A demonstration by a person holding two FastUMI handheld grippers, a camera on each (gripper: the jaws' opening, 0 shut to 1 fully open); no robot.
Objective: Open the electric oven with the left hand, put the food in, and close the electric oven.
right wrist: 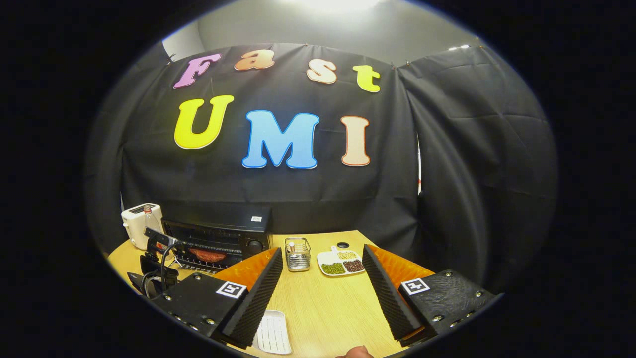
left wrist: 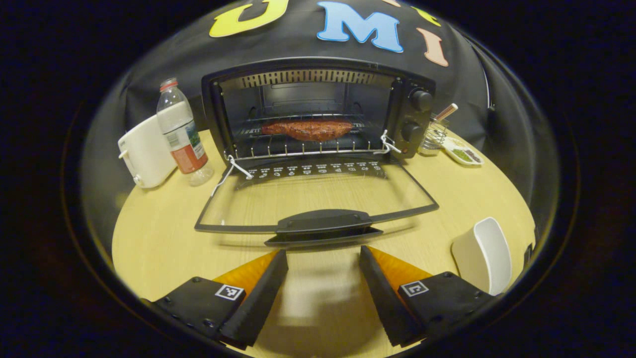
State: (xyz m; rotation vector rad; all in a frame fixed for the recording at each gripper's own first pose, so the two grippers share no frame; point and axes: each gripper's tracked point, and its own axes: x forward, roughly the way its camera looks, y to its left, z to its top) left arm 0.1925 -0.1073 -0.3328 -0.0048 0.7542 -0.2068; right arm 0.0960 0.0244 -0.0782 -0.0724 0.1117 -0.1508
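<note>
The table (left wrist: pixel 164 238) carries the electric oven (left wrist: pixel 318 114), its glass door (left wrist: pixel 318 199) folded down flat toward the left gripper (left wrist: pixel 323 278), whose jaws are released just short of the door handle. The food (left wrist: pixel 308 129) lies on the oven's rack. The right gripper (right wrist: pixel 323 283) hovers with jaws released, empty.

Black boxy electric oven (left wrist: pixel 318 112) at rear of light wooden table, two round knobs on its right panel. Glass door with black frame and handle (left wrist: pixel 318 199) swung fully down, lying nearly flat above tabletop, handle end nearest camera. Reddish-brown elongated piece of food (left wrist: pixel 308 129) lying crosswise on wire rack (left wrist: pixel 303 146) inside cavity, roughly centred. In right gripper view, oven (right wrist: pixel 218 238) at left, food (right wrist: pixel 208 255) visible inside.
</note>
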